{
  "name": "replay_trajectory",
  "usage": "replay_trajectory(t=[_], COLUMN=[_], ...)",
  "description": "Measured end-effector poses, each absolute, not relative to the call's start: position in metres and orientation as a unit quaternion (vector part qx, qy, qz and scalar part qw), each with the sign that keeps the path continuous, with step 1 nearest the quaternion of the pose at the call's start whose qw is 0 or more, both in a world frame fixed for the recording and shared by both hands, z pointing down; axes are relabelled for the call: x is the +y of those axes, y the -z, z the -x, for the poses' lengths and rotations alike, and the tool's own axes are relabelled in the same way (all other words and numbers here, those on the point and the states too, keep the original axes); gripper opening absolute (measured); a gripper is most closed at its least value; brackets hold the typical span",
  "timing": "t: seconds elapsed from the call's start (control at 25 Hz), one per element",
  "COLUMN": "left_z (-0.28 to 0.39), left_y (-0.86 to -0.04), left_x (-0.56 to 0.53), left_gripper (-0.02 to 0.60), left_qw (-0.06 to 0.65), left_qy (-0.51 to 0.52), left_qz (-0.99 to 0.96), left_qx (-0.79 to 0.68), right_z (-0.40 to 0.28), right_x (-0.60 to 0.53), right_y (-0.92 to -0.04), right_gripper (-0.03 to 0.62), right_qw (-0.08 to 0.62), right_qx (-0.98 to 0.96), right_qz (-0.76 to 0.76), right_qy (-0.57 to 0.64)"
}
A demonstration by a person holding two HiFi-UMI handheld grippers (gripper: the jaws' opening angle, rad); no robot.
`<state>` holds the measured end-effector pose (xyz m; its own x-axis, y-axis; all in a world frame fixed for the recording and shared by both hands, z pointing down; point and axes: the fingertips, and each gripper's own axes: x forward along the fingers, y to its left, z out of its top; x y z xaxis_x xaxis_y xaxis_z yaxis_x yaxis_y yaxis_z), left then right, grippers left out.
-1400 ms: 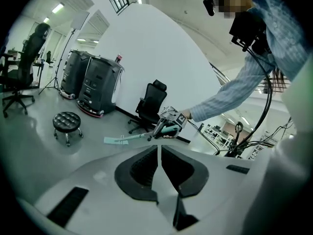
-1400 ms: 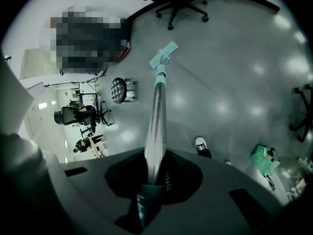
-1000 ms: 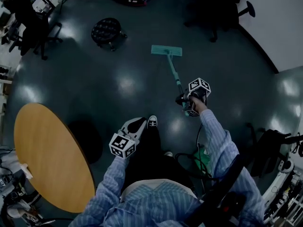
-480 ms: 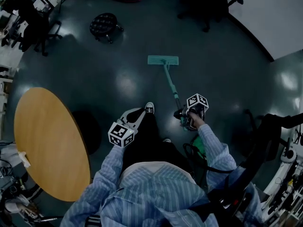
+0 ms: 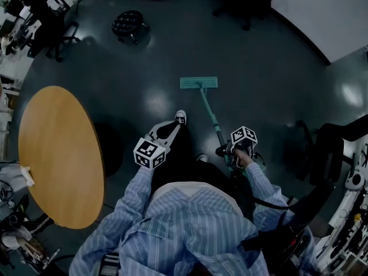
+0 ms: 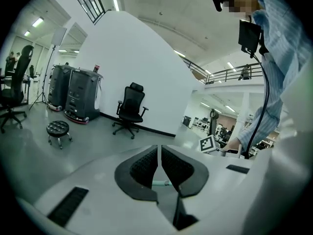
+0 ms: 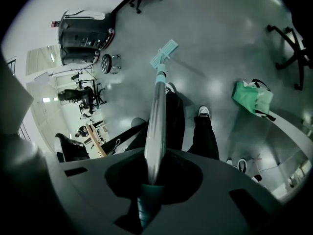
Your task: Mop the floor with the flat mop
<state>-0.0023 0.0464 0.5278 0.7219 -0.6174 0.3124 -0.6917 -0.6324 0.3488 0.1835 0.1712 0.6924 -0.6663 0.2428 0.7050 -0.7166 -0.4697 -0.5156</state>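
Observation:
The flat mop lies with its teal head [image 5: 199, 83] flat on the dark floor ahead of the person's shoes. Its handle [image 5: 211, 118] slants back to my right gripper [image 5: 232, 152], which is shut on it near the top end. In the right gripper view the handle [image 7: 156, 116] runs from between the jaws out to the mop head [image 7: 164, 53]. My left gripper [image 5: 167, 132] hangs in front of the person's left leg, apart from the mop. In the left gripper view the left gripper [image 6: 160, 151] has its pads pressed together with nothing between them.
A round wooden table [image 5: 57, 154] stands at the left. A black wheeled stool [image 5: 127, 23] and office chairs [image 5: 49, 22] are farther off. A black chair [image 6: 131, 109] stands by the white wall. A green bag [image 7: 252, 99] lies on the floor to the person's right.
The mop head has slid back over the floor toward the person. My right gripper has drawn in closer to the body with the handle. The left gripper has held its place.

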Motion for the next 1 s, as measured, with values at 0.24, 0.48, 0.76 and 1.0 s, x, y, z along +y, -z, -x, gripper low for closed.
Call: replay_trajectory(t=[0.24,0.48,0.76,1.0], left_z=[-0.010,-0.027,-0.039,-0.044], left_y=[-0.529,-0.527,-0.529,-0.529], left_x=[0.100,0.126,0.149,0.152], left_gripper=[0.026,0.026,0.026,0.026], left_qw=[0.234,0.228,0.225,0.223], left_qy=[-0.077,-0.074,-0.071,-0.072], left_qz=[-0.892,-0.892,-0.897,-0.900], left_qx=[-0.379,-0.384,-0.374,-0.368], right_z=[-0.219,-0.251,-0.265,-0.268], right_x=[0.251,0.305,0.341,0.354], right_y=[-0.685,-0.679,-0.674,-0.672], right_gripper=[0.054,0.054,0.055,0.054], right_qw=[0.316,0.330,0.341,0.342], right_qx=[-0.423,-0.420,-0.421,-0.419], right_qz=[-0.271,-0.263,-0.262,-0.261], right_qy=[-0.805,-0.803,-0.799,-0.799])
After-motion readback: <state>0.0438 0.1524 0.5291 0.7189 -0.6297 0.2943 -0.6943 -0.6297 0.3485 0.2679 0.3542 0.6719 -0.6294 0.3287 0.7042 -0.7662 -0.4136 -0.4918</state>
